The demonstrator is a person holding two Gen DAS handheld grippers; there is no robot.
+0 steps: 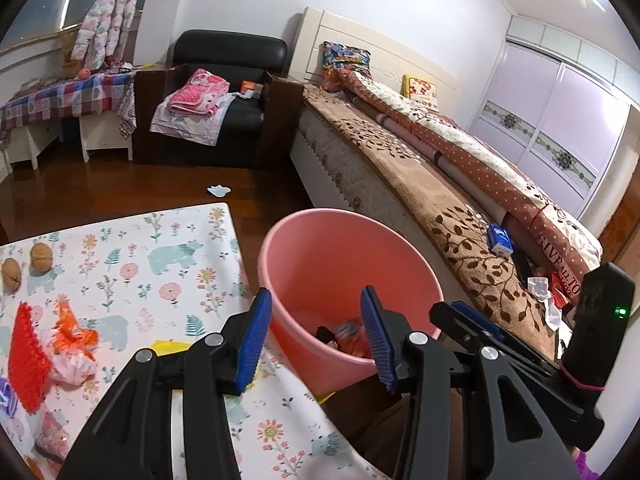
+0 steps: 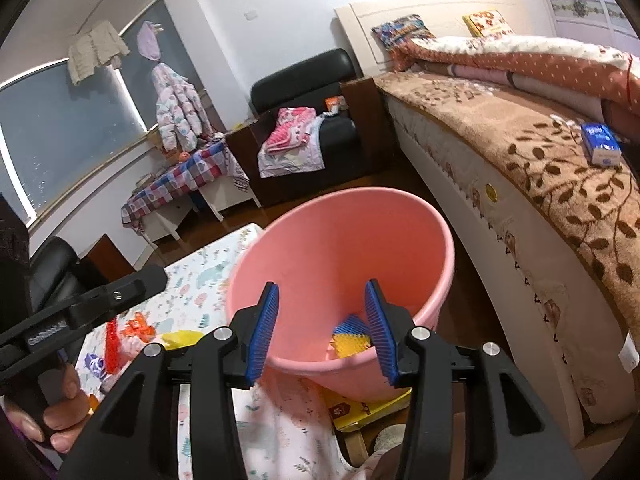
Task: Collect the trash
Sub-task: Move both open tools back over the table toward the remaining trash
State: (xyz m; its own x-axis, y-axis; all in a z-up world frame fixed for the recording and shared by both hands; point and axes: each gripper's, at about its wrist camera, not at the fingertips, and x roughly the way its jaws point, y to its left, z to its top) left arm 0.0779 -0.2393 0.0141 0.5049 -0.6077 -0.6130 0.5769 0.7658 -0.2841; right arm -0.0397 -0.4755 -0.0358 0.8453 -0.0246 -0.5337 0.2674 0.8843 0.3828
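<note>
A pink bin (image 1: 320, 248) stands beside the table and holds wrappers (image 1: 344, 336); in the right wrist view (image 2: 360, 248) a yellow and blue piece (image 2: 350, 340) lies at its bottom. My left gripper (image 1: 316, 332) is open and empty over the bin's near rim. My right gripper (image 2: 322, 330) is open and empty above the bin's mouth. On the floral tablecloth (image 1: 180, 264) lie an orange wrapper (image 1: 74, 328), a red piece (image 1: 28, 360), a pink wrapper (image 1: 74, 368) and two walnuts (image 1: 42, 256).
A bed (image 1: 440, 184) with a brown blanket runs along the right, with a blue box (image 1: 500, 240) on it. A black armchair (image 1: 224, 96) stands behind. A white scrap (image 1: 218, 191) lies on the wooden floor. A yellow box (image 2: 360, 410) lies under the bin.
</note>
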